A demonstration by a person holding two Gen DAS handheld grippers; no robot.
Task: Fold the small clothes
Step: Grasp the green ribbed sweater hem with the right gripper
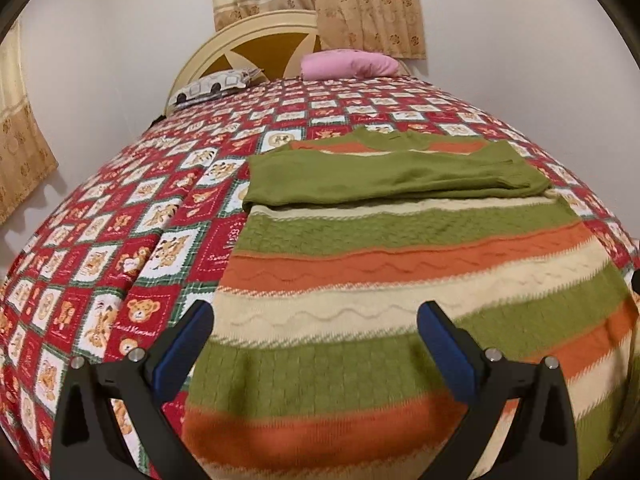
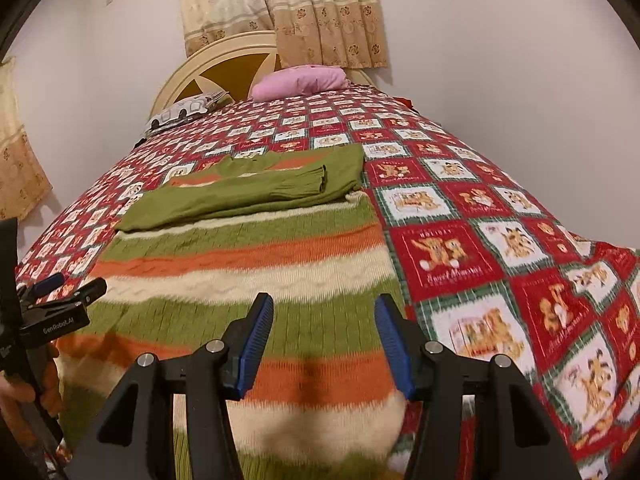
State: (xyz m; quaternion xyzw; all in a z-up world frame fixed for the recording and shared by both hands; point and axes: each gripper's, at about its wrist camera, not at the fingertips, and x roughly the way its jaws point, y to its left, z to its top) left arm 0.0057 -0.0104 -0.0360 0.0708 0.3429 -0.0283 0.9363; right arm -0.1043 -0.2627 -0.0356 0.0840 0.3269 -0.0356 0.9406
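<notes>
A knitted sweater [image 1: 400,264] with green, orange and cream stripes lies flat on the bed, its plain green sleeves [image 1: 384,178] folded across the chest. It also shows in the right wrist view [image 2: 248,264]. My left gripper [image 1: 316,320] is open and empty, hovering over the sweater's lower left part near the hem. My right gripper [image 2: 324,312] is open and empty over the sweater's lower right part. The left gripper [image 2: 60,292] also shows at the left edge of the right wrist view.
The bed is covered by a red and white teddy-bear quilt [image 1: 120,248]. A pink pillow [image 1: 348,63] and a grey patterned pillow [image 1: 212,86] lie by the headboard [image 1: 256,36]. Curtains [image 1: 320,0] hang behind it, and walls stand on both sides.
</notes>
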